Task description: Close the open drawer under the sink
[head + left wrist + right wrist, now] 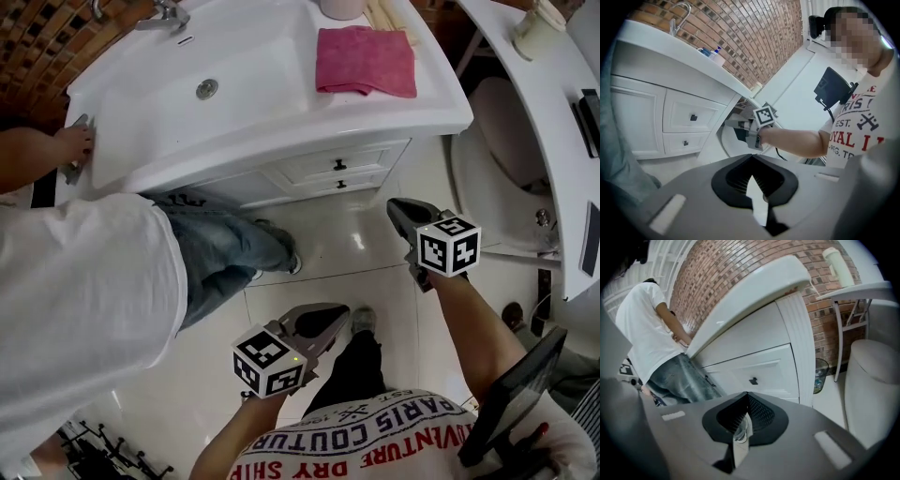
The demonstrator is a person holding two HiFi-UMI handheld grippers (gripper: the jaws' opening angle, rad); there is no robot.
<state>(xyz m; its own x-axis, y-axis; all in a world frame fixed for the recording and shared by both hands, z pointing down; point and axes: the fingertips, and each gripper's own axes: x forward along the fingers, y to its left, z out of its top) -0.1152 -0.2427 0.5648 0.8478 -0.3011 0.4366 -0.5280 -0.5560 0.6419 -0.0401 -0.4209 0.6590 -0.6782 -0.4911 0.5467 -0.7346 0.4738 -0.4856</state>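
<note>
Under the white sink (262, 89), the vanity has two white drawers with dark knobs, an upper drawer (339, 165) (693, 117) (753, 380) and a lower drawer (341, 185) (685, 143). Both fronts look about level with the cabinet face. My right gripper (401, 212) (747, 393) hovers over the floor in front of the drawers, shut and holding nothing. The left gripper (328, 322) (752, 157) hangs lower and farther back, also shut and empty, and apart from the cabinet.
Another person in a white shirt (75, 291) and jeans (225, 248) stands at the sink's left, a hand (73, 142) on its rim. A pink cloth (366, 61) lies on the counter. A toilet (511, 141) stands right of the vanity, a waste bin (820, 375) beside it.
</note>
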